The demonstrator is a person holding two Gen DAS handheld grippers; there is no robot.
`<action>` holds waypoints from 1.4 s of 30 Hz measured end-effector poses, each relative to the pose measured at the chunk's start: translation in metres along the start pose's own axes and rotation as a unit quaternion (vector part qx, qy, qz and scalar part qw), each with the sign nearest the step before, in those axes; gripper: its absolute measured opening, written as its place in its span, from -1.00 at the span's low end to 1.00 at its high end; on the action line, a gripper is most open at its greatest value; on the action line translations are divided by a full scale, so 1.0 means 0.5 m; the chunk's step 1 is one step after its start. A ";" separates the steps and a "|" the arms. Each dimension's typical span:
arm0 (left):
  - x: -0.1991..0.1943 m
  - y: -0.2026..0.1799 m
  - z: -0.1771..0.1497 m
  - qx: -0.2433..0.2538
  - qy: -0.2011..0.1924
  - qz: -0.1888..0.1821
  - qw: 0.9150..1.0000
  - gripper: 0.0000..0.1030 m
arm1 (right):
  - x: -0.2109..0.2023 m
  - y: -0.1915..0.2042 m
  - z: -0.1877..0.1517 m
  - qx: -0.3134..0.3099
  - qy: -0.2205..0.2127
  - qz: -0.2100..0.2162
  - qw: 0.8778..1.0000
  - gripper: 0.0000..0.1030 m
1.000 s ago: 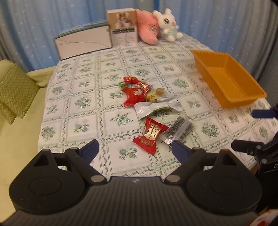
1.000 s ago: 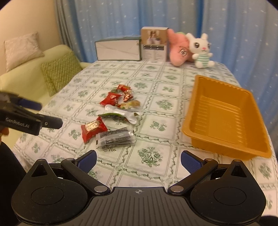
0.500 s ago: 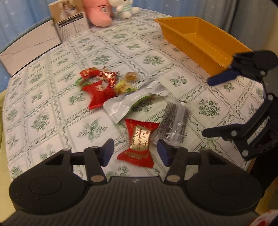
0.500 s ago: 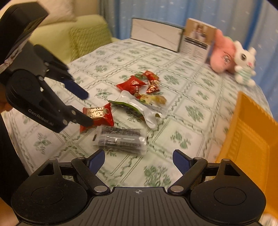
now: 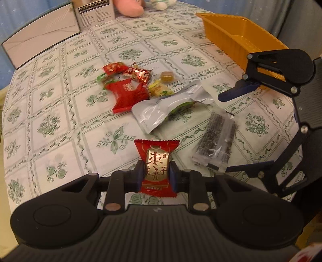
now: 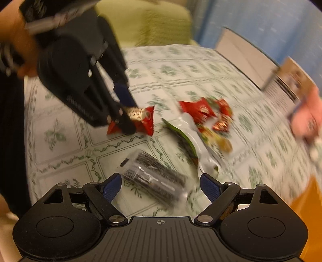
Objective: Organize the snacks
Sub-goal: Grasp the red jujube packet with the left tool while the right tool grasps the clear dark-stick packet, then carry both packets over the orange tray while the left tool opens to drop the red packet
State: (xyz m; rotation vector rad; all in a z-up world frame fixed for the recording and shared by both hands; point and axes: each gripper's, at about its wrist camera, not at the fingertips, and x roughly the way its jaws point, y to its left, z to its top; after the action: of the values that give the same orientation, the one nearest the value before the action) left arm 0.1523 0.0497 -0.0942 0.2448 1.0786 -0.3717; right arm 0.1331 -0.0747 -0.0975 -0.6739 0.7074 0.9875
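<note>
My left gripper (image 5: 156,177) is shut on a red and gold snack packet (image 5: 157,159) that lies on the tablecloth; it also shows in the right wrist view (image 6: 140,119). My right gripper (image 6: 161,186) is open, its fingers either side of a clear packet of dark sticks (image 6: 155,177), also in the left wrist view (image 5: 218,139). A silver and green pouch (image 5: 171,106), a larger red packet (image 5: 128,94) and small candies (image 5: 159,88) lie behind. The orange tray (image 5: 237,38) stands at the right.
A white box (image 5: 40,40), a printed carton (image 5: 96,10) and plush toys (image 5: 130,8) stand at the table's (image 5: 60,121) far edge. A green sofa (image 6: 145,22) is beyond the table's left side. The right wrist view is motion blurred.
My left gripper has come down and closed on the red and gold packet. My right gripper has moved down and left over the dark stick packet, still open.
</note>
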 end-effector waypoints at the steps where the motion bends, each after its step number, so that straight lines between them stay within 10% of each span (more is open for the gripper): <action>1: -0.001 0.004 -0.002 -0.006 0.001 0.000 1.000 -0.55 | 0.010 -0.002 0.004 -0.004 0.005 0.004 1.000 0.66; 12: 0.001 0.000 -0.006 -0.015 0.002 0.010 1.000 -0.52 | 0.030 -0.076 -0.004 0.184 0.027 0.051 0.981 -0.15; 31: -0.043 -0.060 0.017 -0.056 -0.036 0.019 0.998 -0.55 | -0.129 -0.061 -0.095 0.419 -0.057 -0.046 0.905 -0.28; 42: -0.105 -0.206 0.160 -0.035 -0.095 -0.035 0.994 -0.55 | -0.336 -0.136 -0.146 0.476 -0.130 -0.149 0.857 -0.28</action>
State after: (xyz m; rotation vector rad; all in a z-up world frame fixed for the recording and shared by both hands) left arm 0.1528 -0.0649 -0.0126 0.1075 0.9123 -0.4114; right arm 0.1156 -0.2414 0.0031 0.2272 0.7194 0.3314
